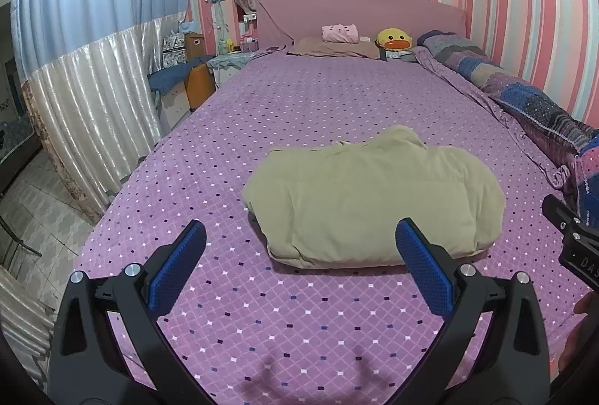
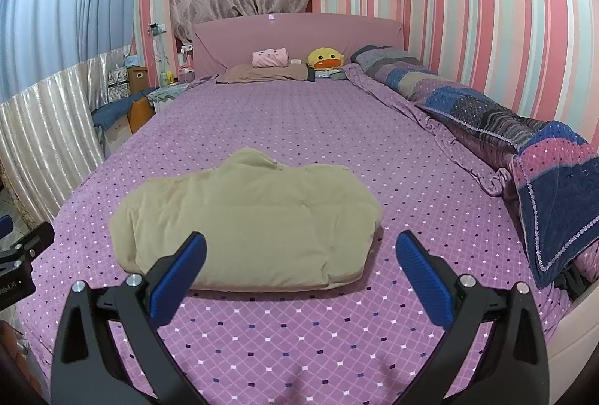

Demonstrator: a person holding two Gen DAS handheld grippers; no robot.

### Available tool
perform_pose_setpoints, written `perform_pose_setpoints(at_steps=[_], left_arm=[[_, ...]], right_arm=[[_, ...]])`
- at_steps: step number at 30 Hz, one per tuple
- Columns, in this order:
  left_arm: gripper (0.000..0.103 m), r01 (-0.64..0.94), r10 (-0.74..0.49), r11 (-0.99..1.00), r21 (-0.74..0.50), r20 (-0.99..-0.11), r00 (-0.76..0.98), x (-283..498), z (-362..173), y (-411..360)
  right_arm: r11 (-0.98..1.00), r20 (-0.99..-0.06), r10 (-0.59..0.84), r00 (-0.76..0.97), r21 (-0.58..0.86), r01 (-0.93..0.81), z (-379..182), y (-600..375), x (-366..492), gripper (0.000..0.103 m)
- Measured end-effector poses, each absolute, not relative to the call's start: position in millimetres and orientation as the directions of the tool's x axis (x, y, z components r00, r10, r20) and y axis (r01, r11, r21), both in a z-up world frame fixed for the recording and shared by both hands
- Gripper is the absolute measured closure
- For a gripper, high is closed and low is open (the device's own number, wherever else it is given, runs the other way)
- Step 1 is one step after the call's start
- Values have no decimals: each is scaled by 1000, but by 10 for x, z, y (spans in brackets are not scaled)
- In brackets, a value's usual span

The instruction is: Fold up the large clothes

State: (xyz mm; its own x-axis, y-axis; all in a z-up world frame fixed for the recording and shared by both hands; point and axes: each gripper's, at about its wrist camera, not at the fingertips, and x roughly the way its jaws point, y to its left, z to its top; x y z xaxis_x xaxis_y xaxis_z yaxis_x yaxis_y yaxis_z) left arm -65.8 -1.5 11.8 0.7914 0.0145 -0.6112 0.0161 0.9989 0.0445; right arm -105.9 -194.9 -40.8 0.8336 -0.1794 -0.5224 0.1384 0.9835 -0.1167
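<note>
Folded beige coat (image 1: 370,203) sits mid-bed on the purple cover (image 1: 299,98). Left gripper (image 1: 299,247) spread wide, empty, short of its near edge. Right gripper (image 2: 299,255) likewise spread, holding nothing.

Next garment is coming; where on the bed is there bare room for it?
Bare bedspread lies between the folded beige garment and the pillow, and a strip runs between the garment and both open tongs. The wall side is crowded by the rolled quilt.
</note>
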Motion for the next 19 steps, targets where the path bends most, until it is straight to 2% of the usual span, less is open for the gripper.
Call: perform_pose_setpoints(at_steps=[19], left_arm=[[3,47,4,997,68,-608,794,-682,96,-111]], right_arm=[[982,-526,-186,830,-118,146,-483,-1944,-1069,2]])
